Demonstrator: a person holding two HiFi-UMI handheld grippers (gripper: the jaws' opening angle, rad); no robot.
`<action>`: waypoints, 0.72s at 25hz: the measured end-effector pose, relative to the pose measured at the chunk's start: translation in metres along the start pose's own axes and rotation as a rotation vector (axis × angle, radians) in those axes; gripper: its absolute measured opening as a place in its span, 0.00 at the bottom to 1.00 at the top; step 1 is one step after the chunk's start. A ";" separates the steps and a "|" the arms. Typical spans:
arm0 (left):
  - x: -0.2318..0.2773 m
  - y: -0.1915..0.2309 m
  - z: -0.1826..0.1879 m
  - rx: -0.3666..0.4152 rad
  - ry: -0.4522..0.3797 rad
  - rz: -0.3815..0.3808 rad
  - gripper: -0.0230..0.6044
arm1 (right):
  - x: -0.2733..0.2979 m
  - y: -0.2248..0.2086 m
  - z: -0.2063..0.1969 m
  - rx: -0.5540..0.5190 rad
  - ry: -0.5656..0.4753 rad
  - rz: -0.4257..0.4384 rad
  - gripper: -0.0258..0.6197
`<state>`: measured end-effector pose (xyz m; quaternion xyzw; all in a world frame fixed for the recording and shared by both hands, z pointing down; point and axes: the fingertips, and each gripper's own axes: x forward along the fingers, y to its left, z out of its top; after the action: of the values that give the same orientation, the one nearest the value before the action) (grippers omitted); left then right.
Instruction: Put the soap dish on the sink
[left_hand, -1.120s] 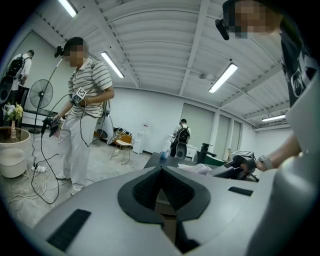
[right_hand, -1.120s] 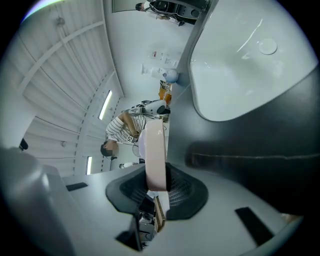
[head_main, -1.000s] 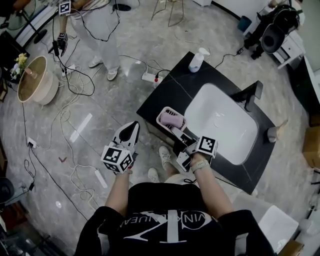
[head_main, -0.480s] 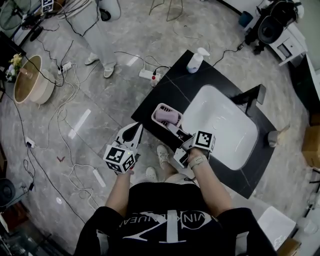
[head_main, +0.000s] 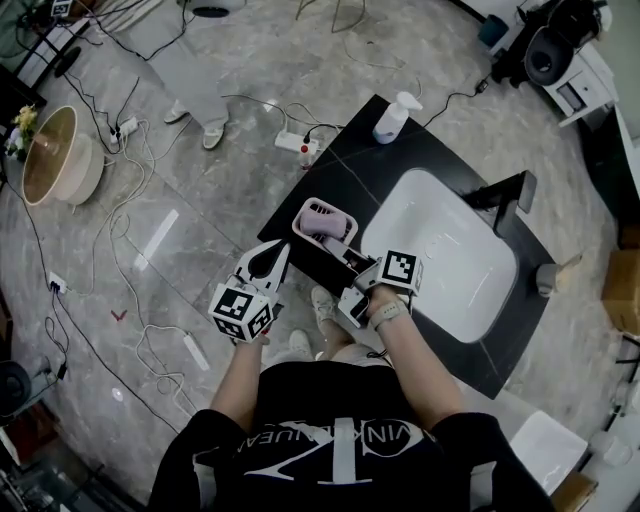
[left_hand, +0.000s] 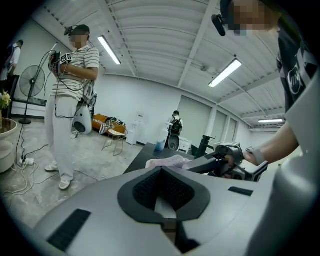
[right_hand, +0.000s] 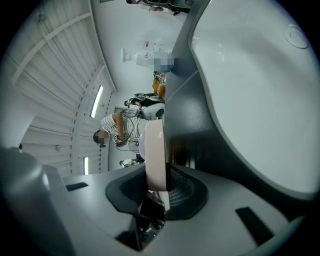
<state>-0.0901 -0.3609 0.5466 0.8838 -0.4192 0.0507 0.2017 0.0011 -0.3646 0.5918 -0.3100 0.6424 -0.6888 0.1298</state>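
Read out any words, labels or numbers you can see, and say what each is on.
Black shirt: white print, begins "VINK" as seen; the rest is unclear.
Pump bottle: label too small to read.
Left marker cube and right marker cube: black-and-white squares only, no words.

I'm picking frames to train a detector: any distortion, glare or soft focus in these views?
Head view: sharp and evenly lit, but fisheye bows the floor toward the edges. Left gripper view: black vignette corners, strip lights glare. Right gripper view: rolled sideways, soap dish rim soft up close, white basin nearly washed out.
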 end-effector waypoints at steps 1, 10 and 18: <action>0.003 -0.001 -0.001 -0.003 0.008 -0.005 0.06 | 0.002 -0.001 0.001 0.010 0.001 -0.002 0.17; 0.028 -0.013 -0.015 -0.053 0.118 -0.082 0.06 | 0.009 -0.006 0.005 0.103 -0.010 -0.056 0.18; 0.048 -0.038 -0.032 -0.044 0.233 -0.185 0.06 | 0.016 -0.007 0.006 0.090 0.005 -0.068 0.18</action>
<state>-0.0279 -0.3608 0.5760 0.9022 -0.3105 0.1249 0.2722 -0.0064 -0.3774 0.6030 -0.3237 0.6004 -0.7215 0.1187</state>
